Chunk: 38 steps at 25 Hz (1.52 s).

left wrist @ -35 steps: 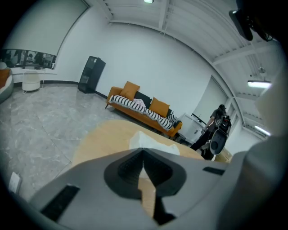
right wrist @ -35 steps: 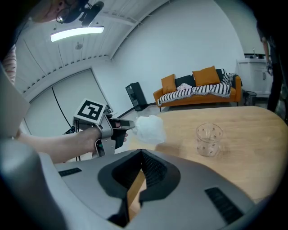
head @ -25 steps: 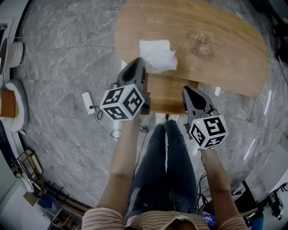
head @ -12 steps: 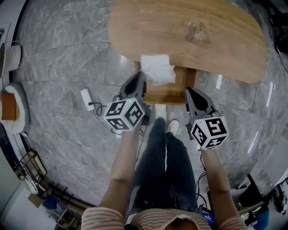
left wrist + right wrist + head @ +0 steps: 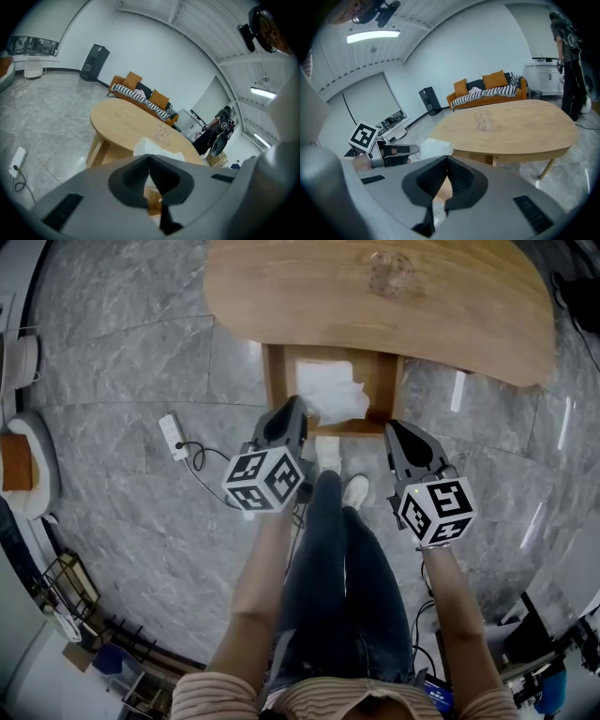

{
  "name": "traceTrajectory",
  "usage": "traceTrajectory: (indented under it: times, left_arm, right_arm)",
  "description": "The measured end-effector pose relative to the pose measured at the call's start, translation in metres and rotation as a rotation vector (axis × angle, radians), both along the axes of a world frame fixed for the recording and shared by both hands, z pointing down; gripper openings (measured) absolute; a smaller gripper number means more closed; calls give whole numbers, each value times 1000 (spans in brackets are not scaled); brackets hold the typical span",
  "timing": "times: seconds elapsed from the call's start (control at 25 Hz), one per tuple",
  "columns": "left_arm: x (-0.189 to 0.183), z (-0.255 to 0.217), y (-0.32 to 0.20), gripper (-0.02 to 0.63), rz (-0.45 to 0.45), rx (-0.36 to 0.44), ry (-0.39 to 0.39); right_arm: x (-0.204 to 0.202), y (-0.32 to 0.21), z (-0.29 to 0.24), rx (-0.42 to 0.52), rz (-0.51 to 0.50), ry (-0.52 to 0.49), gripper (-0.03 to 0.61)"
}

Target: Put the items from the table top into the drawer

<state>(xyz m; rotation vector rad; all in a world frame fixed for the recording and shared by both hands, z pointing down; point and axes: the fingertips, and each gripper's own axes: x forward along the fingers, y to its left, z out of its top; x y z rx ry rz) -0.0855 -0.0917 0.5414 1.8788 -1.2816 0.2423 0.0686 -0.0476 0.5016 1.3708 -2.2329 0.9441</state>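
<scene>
A crumpled white cloth (image 5: 330, 390) lies in the open wooden drawer (image 5: 274, 381) under the near edge of the oval wooden table (image 5: 281, 296). My left gripper (image 5: 289, 409) is shut on the cloth's left edge, and the cloth (image 5: 154, 149) bunches up just past the left gripper's (image 5: 149, 157) jaw tips. My right gripper (image 5: 399, 429) hovers at the drawer's right front corner, shut with nothing in it. In the right gripper view the right gripper (image 5: 447, 159) faces the table, with the cloth (image 5: 435, 149) and the left gripper (image 5: 401, 150) to its left. A clear glass cup (image 5: 389, 273) (image 5: 483, 119) stands on the table top.
The person's legs and shoes (image 5: 354, 489) stand just in front of the drawer. A white power strip (image 5: 172, 435) with its cable lies on the marble floor to the left. An orange sofa (image 5: 487, 89) is behind the table, and a person (image 5: 567, 61) stands at the far right.
Both grippers have drawn back toward the person and sunk. The white cloth has come off the table top with the left gripper and now lies in the open drawer.
</scene>
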Motion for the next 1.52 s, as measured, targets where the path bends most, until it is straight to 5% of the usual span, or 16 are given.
traceTrajectory:
  times: [0.92,1.52]
  left_arm:
    - [22,156,31,14,-6,-123,-5]
    - [25,212,28,14,30,-222,-113]
  right_arm:
    - [-17,65,92,-96,-53,12,8]
    - [-9,75,119,-134,-44,22,8]
